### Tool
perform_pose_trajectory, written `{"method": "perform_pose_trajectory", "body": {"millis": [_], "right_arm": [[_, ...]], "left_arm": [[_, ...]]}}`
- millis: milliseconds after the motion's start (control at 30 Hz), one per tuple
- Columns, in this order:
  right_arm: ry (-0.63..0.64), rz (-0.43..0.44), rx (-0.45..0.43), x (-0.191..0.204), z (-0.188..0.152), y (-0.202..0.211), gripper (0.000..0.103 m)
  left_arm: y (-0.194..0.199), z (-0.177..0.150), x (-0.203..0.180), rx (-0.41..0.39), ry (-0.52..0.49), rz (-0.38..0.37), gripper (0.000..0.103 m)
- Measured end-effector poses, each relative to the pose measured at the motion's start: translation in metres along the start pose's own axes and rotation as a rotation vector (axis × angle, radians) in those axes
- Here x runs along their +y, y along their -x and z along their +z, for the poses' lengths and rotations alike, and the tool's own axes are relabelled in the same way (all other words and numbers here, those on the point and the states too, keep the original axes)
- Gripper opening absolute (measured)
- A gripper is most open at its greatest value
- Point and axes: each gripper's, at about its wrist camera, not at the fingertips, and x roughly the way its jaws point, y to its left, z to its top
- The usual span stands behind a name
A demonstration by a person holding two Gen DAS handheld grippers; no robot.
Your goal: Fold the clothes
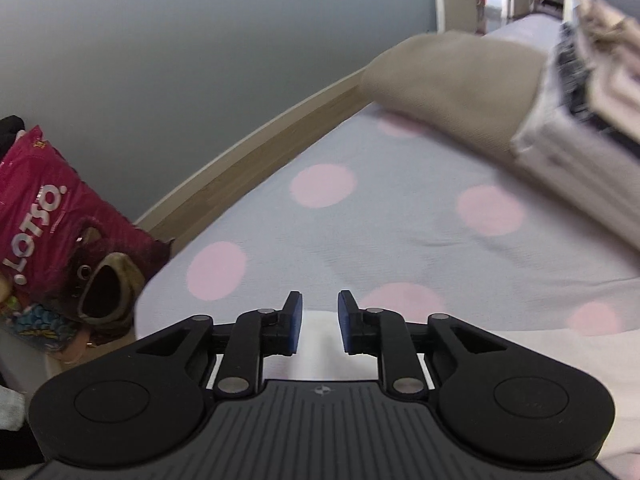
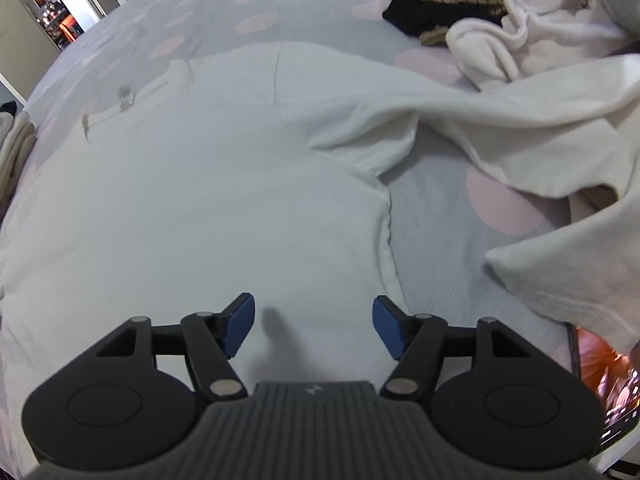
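While the white shirt (image 2: 200,200) stretches toward frame top, the right gripper (image 2: 313,326) hovers over its lower hem, jaws released; the left gripper (image 1: 319,326), jaws narrowly parted, holds nothing.

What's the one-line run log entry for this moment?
stage: pre-grasp | left tool: open, empty, over bed sheet | right tool: open, empty, over white T-shirt spread flat | sleeve: unfolded
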Motion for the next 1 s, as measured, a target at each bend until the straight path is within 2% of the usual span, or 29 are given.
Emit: {"method": "perform_pose_trajectory", "body": {"millis": [200, 367, 467, 667, 767, 867, 1000], "right_arm": [[-0.011, -0.021, -0.097, -0.02, 0.013, 0.035, 0.067], [-0.013, -0.054, -0.17, -0.057, 0.028, 0.075, 0.067], [-0.016, -0.09, -0.203, -0.085, 0.035, 0.099, 0.067], [-0.021, -0.169, -0.239, -0.139, 0.042, 0.138, 0.067], [-0.061, -0.184, -0.227, -0.163, 0.041, 0.144, 0.067], [-0.134, -0.157, -0.195, -0.182, 0.035, 0.135, 0.067], [-0.17, -0.141, -0.144, -0.195, 0.029, 0.107, 0.066]], "left_arm": [[0.061, -0.018, -0.057, -0.011, -0.077, -0.182, 0.025], [0.11, -0.035, -0.104, -0.018, -0.139, -0.335, 0.031], [0.131, -0.056, -0.136, -0.004, -0.166, -0.418, 0.036], [0.153, -0.096, -0.195, 0.012, -0.307, -0.466, 0.036], [0.158, -0.104, -0.212, 0.028, -0.336, -0.497, 0.036], [0.164, -0.106, -0.224, 0.025, -0.355, -0.516, 0.036], [0.17, -0.107, -0.235, 0.004, -0.354, -0.524, 0.039]]}}
